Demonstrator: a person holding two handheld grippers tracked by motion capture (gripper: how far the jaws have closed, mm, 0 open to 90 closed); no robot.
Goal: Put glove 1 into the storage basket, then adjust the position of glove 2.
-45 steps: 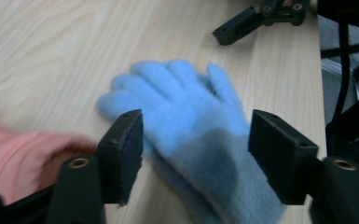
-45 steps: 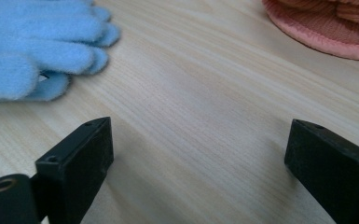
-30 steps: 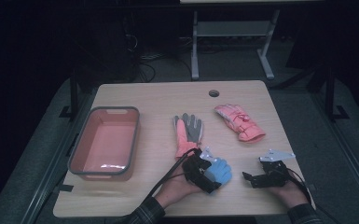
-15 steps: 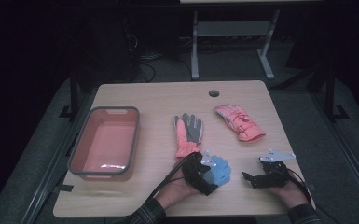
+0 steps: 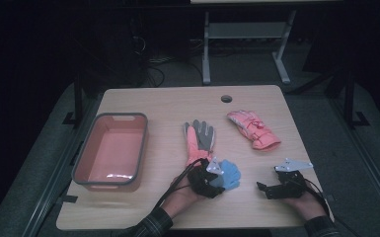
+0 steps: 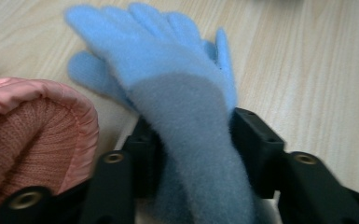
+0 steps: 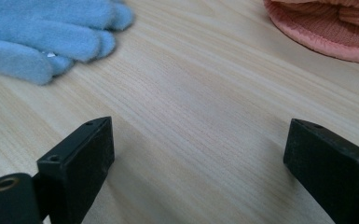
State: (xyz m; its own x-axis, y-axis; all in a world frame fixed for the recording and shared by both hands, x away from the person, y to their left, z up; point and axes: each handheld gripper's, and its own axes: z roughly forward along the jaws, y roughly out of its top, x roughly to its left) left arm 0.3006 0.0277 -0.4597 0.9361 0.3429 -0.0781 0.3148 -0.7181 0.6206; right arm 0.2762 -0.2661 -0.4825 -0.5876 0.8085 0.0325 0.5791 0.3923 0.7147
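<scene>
So the left gripper [image 6: 186, 140] has just been closing and its jaws now pinch the cuff of the blue glove [image 6: 168, 70], near the table's front edge. The glove lies flat, long axis running away from the gripper, fingers pointing toward the right gripper [image 5: 276, 190], which sits wide open holding nothing. Beyond: light wood table [image 5: 168, 106], dark room.
</scene>
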